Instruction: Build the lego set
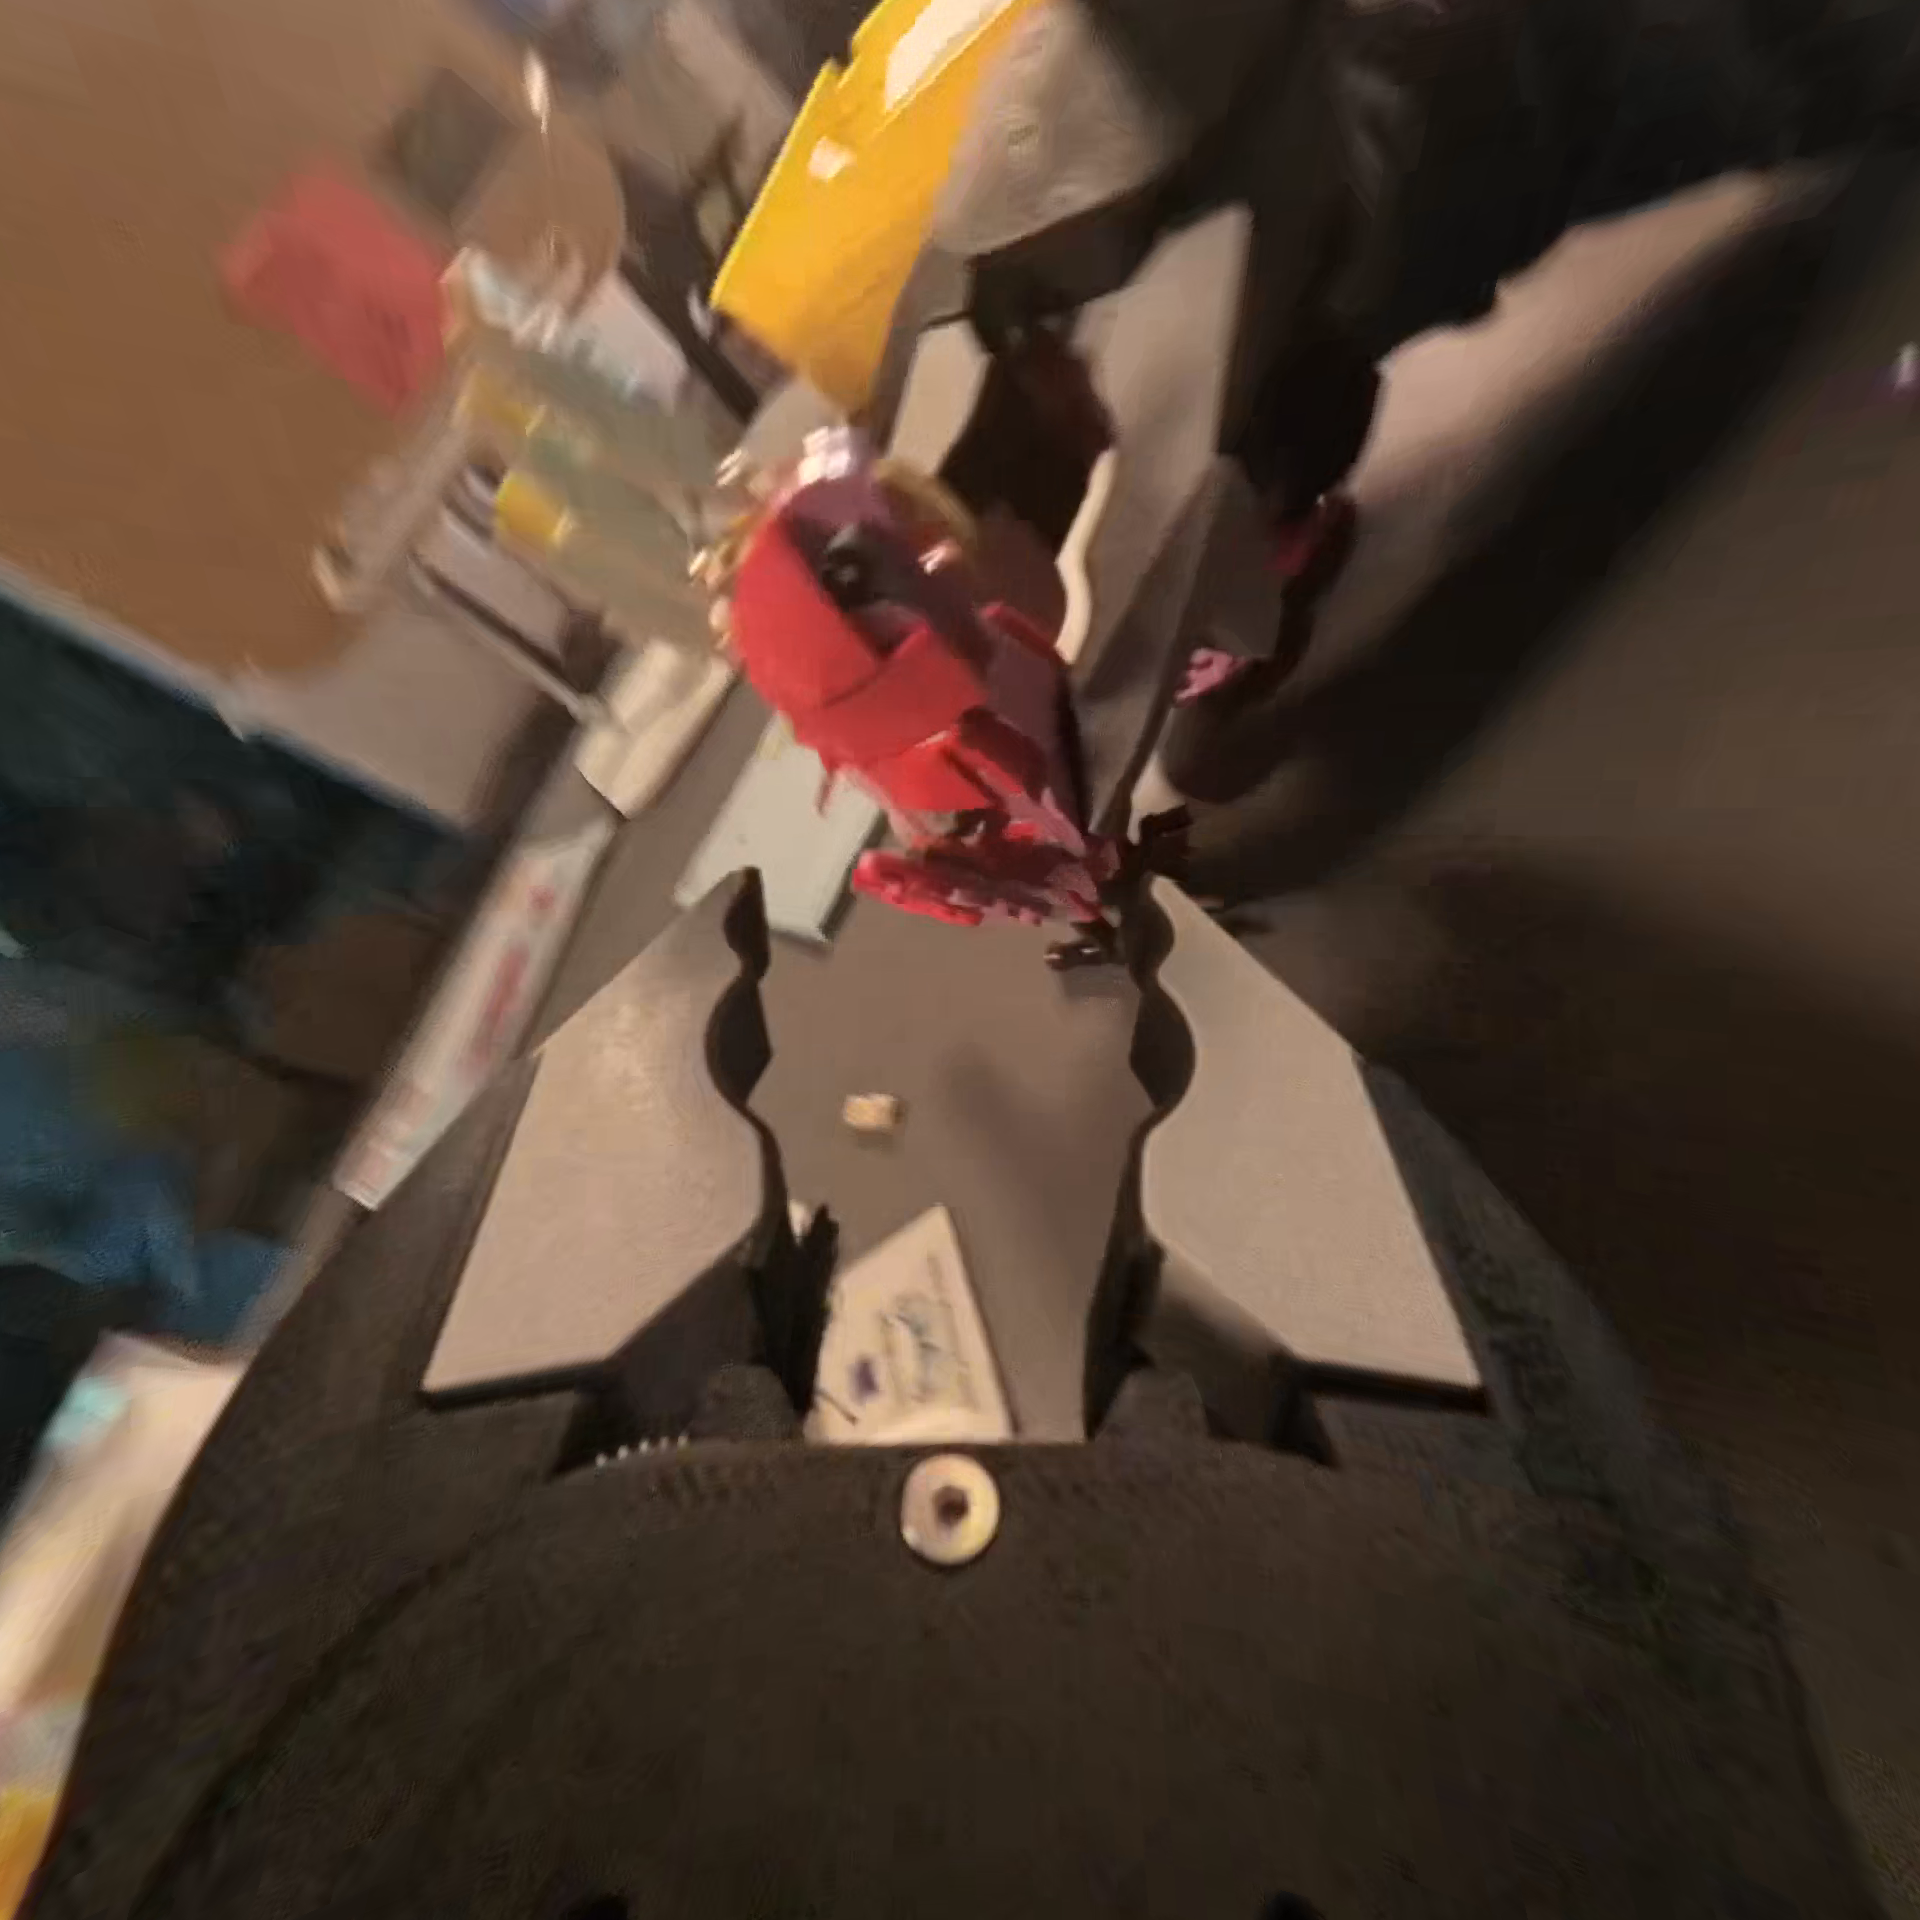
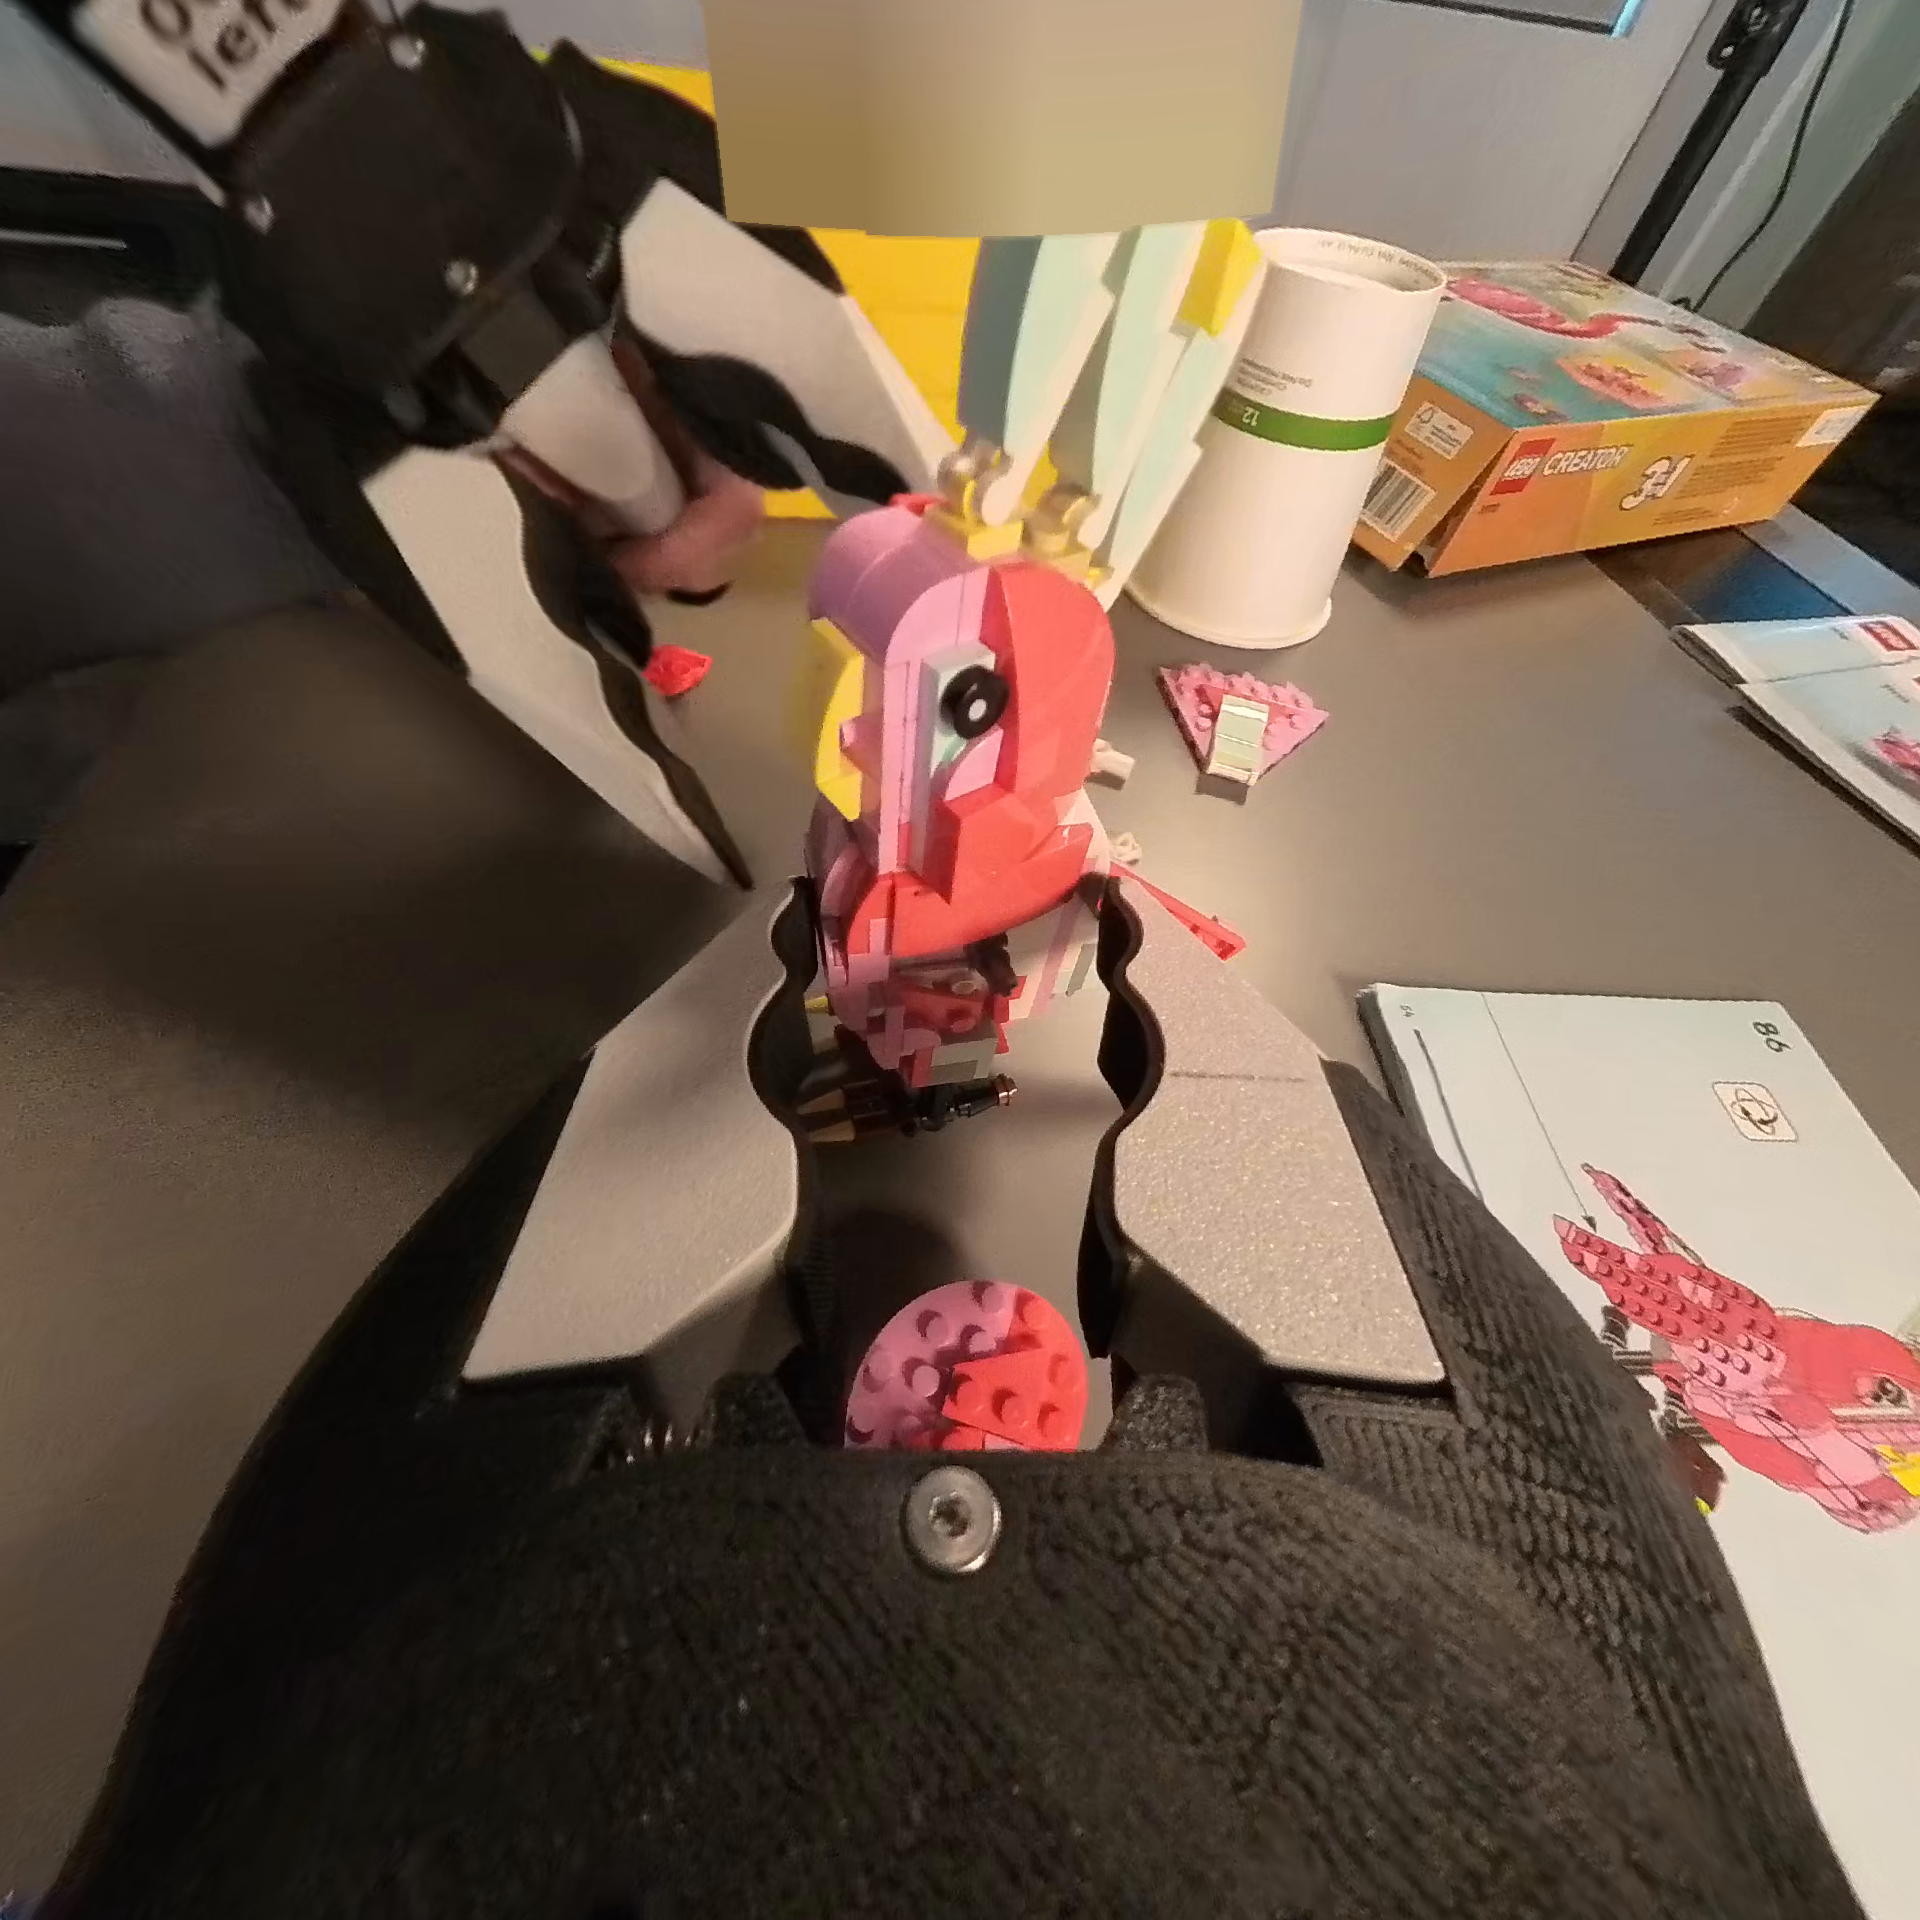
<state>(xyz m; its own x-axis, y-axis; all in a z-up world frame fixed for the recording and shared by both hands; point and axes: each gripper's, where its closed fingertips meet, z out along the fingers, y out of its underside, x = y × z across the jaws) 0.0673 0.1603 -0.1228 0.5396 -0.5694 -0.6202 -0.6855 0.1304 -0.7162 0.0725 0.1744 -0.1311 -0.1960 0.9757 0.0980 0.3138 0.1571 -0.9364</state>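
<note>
A brick-built bird (image 2: pixel 966 748) in pink and red, with a yellow beak and a black eye, stands upright on the dark table (image 2: pixel 312 935). My right gripper (image 2: pixel 951 904) is shut on its lower body, one pad on each side. In the blurred left wrist view the bird (image 1: pixel 862 644) is just ahead of my left gripper (image 1: pixel 948 888), which is open with nothing between its pads. Its right fingertip (image 1: pixel 1153 914) is close to the bird's tail. In the right wrist view one of the left gripper's fingers (image 2: pixel 561 644) shows left of the bird, spread wide and clear of it.
A white paper cup (image 2: pixel 1288 447) and an orange toy box (image 2: pixel 1621 436) stand behind the bird. An open instruction booklet (image 2: pixel 1662 1195) lies at the right. A pink wing plate (image 2: pixel 1236 727), a small red piece (image 2: pixel 675 665) and a round pink-and-red plate (image 2: pixel 966 1371) lie loose. My left and right fingertips are right by each other.
</note>
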